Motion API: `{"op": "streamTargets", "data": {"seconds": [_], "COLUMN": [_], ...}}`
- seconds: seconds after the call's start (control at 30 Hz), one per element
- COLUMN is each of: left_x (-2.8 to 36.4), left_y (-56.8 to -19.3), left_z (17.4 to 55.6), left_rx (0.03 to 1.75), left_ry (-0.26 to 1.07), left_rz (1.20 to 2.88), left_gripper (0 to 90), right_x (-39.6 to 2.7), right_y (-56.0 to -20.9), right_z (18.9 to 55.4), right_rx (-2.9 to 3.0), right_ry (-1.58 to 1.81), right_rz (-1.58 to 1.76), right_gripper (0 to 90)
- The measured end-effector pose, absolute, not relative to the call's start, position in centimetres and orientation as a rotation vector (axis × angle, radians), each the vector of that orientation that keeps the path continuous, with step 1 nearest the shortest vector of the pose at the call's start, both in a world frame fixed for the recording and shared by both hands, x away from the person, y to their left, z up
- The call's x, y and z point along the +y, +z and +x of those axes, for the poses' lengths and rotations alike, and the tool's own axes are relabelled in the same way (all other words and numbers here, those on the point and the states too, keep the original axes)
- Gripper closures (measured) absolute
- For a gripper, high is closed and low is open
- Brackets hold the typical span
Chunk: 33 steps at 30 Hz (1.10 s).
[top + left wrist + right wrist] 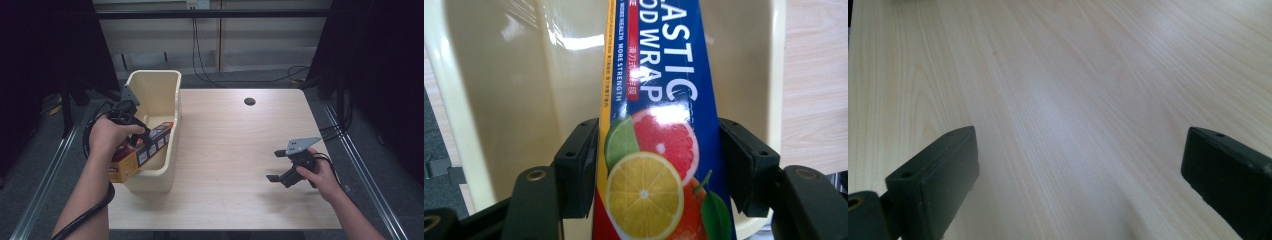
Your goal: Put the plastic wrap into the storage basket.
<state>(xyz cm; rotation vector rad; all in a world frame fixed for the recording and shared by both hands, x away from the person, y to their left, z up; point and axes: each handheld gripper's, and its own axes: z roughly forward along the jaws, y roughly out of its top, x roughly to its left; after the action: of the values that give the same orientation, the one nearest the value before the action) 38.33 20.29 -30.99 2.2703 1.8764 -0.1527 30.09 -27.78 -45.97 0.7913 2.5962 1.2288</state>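
Pale wooden table [235,150] between dark curtains [385,75].

Food-wrap box [659,150] between tool [659,165] pads

The high view is taken from above the near edge of the table [240,150], facing fwd and down; the whole top is seen, far away.

The left gripper view is set very close, approx. along the jaws, looking into the cream bin [499,100] at the left edge, w/ the food wrap box [659,125] just in front of the lens. Bin [160,90] and box [150,147] are shared w/ the high view.

The right gripper view is held low near the right edge, facing across bare wood [1058,100]; this surface is shared too.
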Motion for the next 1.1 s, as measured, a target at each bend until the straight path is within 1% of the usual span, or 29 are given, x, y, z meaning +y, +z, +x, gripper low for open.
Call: {"op": "streamTargets", "data": {"seconds": [0.03,0.17,0.23,0.47,0.6,0.97,1.1], "left_x": [20.4,20.8,21.0,20.8,20.4,19.1,18.7], "left_y": [-31.0,-29.9,-29.2,-28.5,-28.1,-27.7,-27.5], "left_z": [38.3,38.3,38.3,38.5,38.6,38.9,39.0], "left_rx": [1.855,1.835,1.813,1.775,1.745,1.646,1.608], "left_ry": [-0.157,-0.107,-0.128,-0.091,-0.073,-0.010,0.001], "left_rz": [2.293,2.194,2.159,2.142,2.135,2.134,2.139], "left_gripper": [38.8,38.3,38.5,35.0,32.1,20.3,17.5], "right_x": [-27.7,-27.7,-27.7,-27.7,-27.7,-27.8,-27.9], "right_y": [-46.0,-46.0,-46.1,-46.0,-46.0,-46.0,-45.9], "right_z": [30.1,30.1,30.1,30.1,30.1,30.1,30.1], "right_rx": [2.597,2.601,2.604,2.605,2.602,2.597,2.590], "right_ry": [1.227,1.227,1.226,1.223,1.223,1.227,1.230], "right_rz": [0.791,0.791,0.787,0.789,0.791,0.789,0.788], "right_gripper": [2.1,2.1,2.1,2.1,2.0,2.0,2.0]}}
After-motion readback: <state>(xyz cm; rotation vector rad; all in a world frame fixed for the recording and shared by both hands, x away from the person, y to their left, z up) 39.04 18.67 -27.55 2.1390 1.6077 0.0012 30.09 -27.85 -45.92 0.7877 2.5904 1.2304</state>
